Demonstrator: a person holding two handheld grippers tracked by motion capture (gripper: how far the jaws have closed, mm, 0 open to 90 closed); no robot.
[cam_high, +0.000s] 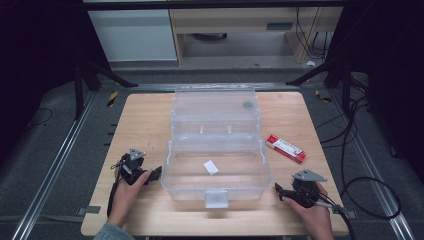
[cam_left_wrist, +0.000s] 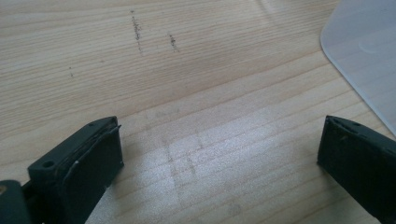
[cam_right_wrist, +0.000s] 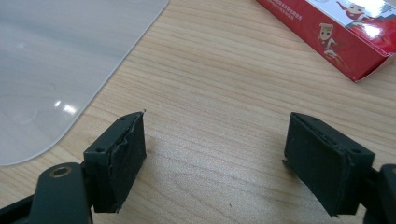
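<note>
High view: clear plastic lidded storage box (cam_high: 216, 167) sits open at the wooden table's (cam_high: 145, 120) near edge, flanked by left gripper (cam_high: 156, 174) and right gripper (cam_high: 278, 189), jaws spread, empty, seemingly poised to take its sides.

Even overhead light, perhaps slightly soft.
</note>
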